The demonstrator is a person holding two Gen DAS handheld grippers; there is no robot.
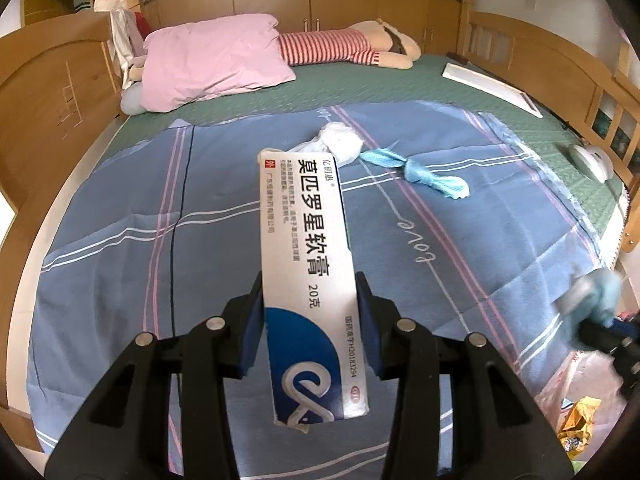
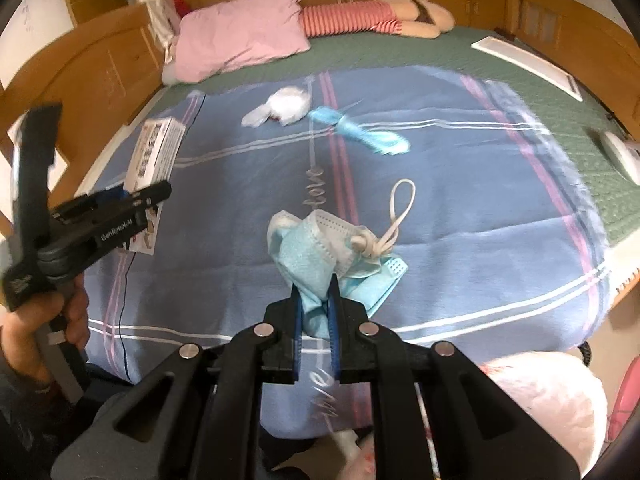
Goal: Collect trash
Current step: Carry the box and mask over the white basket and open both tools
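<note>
My left gripper (image 1: 310,312) is shut on a long white and blue medicine box (image 1: 306,248) and holds it above the blue striped blanket (image 1: 120,248); the gripper (image 2: 116,204) and the box (image 2: 154,148) also show at the left of the right wrist view. My right gripper (image 2: 316,304) is shut on a crumpled blue face mask (image 2: 320,248) with white ear loops, held above the blanket (image 2: 480,200). On the blanket farther off lie a white tissue wad (image 1: 340,142) (image 2: 286,108) and a twisted blue mask (image 1: 416,170) (image 2: 360,132).
A pink pillow (image 1: 212,62) and a striped plush toy (image 1: 344,46) lie at the head of the bed. A white flat box (image 1: 492,88) and a white device (image 1: 592,160) sit at the right edge. A plastic bag with trash (image 1: 576,420) (image 2: 540,400) sits below the bed's near right corner.
</note>
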